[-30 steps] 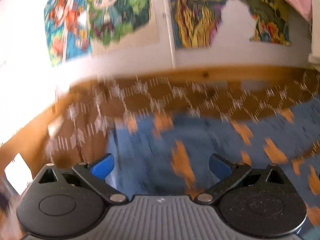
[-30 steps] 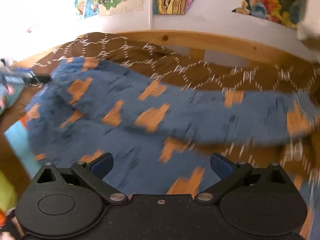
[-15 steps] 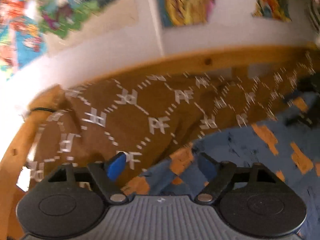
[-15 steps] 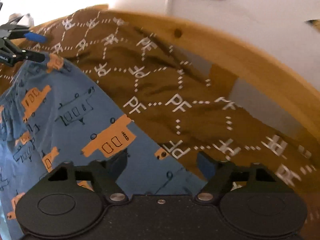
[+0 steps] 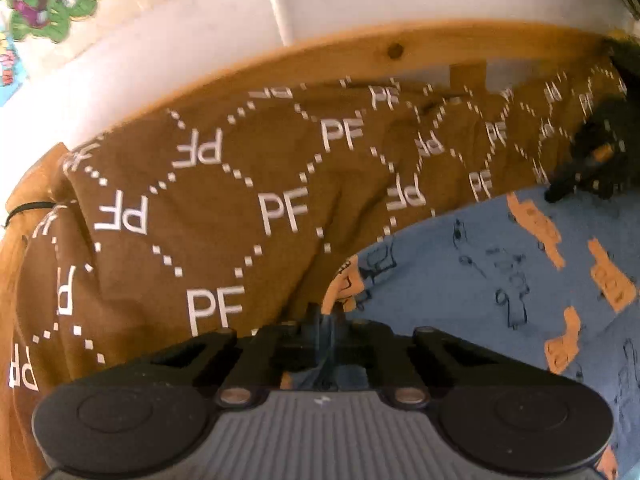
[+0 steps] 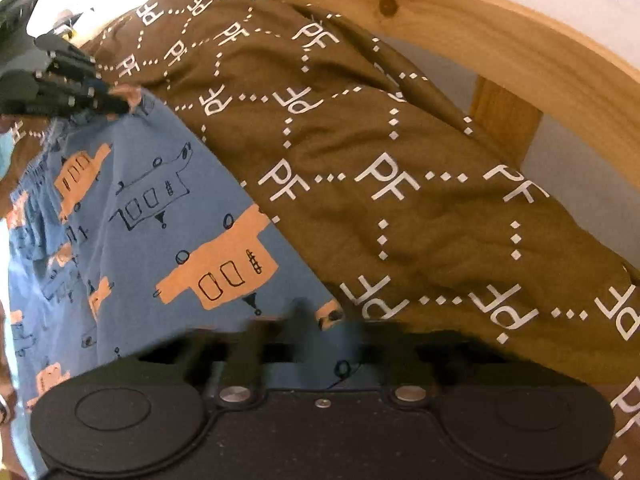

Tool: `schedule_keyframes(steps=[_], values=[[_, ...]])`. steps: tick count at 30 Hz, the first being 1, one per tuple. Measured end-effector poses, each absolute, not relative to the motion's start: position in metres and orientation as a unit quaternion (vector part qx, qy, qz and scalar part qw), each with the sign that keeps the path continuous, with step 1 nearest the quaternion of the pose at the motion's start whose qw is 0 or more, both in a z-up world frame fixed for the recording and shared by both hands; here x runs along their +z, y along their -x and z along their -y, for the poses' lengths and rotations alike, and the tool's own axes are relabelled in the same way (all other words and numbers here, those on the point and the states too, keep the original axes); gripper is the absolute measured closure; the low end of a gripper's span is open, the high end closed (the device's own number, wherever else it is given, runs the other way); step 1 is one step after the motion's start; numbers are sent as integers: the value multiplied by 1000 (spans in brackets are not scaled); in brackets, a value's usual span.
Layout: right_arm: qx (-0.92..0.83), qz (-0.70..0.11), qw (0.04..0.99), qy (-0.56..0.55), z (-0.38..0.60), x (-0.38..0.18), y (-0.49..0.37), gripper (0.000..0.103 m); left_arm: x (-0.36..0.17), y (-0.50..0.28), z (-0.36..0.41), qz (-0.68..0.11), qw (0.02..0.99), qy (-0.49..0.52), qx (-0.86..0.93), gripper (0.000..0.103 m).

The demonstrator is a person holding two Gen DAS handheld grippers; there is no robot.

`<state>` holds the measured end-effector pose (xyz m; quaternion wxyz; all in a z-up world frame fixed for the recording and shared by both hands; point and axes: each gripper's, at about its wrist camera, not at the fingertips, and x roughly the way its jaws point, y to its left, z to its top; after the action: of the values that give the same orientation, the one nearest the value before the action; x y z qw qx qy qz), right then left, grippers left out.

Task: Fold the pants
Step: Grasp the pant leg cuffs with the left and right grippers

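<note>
I see the brown bedspread [image 5: 224,216], a soft cloth printed with white letters and dotted diamonds, covering the bed inside its smooth wooden frame [image 6: 500,36], and the blue pants [image 6: 132,216], thin cotton with orange and black-line vehicles, now lie spread flat on it toward the frame's far rail instead of bunched. Both sets of jaws have just been closing: my left gripper [image 5: 325,316] and right gripper [image 6: 316,316] each pinch a corner of the pants' far edge, so I judge the first fold can start.
</note>
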<state>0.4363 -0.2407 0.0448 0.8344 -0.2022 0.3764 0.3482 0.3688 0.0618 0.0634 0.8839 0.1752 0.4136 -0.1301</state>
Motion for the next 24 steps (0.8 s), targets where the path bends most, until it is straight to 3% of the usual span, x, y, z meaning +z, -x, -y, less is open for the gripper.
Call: schedule_keyframes(steps=[16,24], values=[[200,-172,919,294,207,99,-403,103,97,-365,-58,-302,940,-157,-30,100],[180,-173,920,302,189,74,-420,103,88,-378,-59,-326,932,-154,-27,100]])
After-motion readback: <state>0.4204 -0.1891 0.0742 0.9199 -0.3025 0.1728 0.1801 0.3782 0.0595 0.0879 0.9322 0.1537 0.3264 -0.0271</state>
